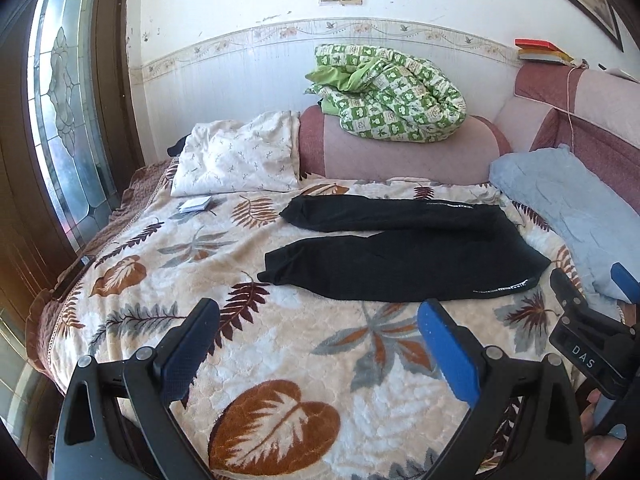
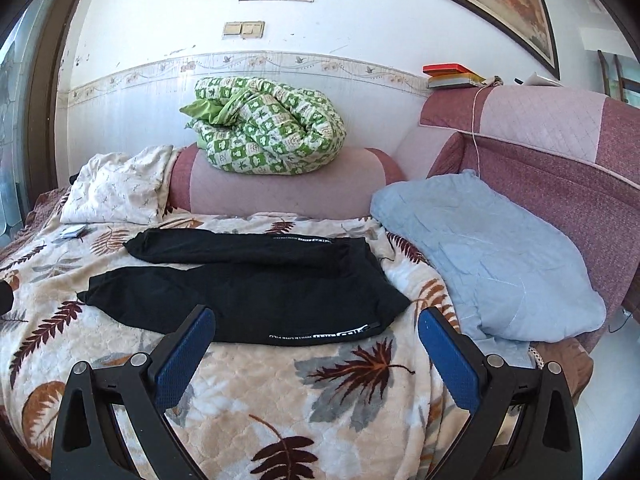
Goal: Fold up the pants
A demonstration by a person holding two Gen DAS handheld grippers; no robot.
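Black pants [image 1: 408, 252] lie spread flat on the leaf-patterned blanket [image 1: 280, 360], waistband to the right, both legs pointing left and apart. They also show in the right wrist view [image 2: 256, 284]. My left gripper [image 1: 320, 328] is open and empty, hovering above the blanket just in front of the near leg. My right gripper [image 2: 316, 332] is open and empty, its fingertips close over the near edge of the pants by the white-lettered side stripe [image 2: 320, 336]. The right gripper also shows at the right edge of the left wrist view [image 1: 588, 292].
A blue pillow [image 2: 492, 256] lies right of the pants against the pink sofa back [image 2: 560, 184]. A white patterned pillow [image 1: 240, 156] and small white card [image 1: 196, 205] sit at the far left. A green quilt [image 1: 388, 92] rests on the pink bolster [image 1: 400, 152]. A glass door [image 1: 64, 120] stands left.
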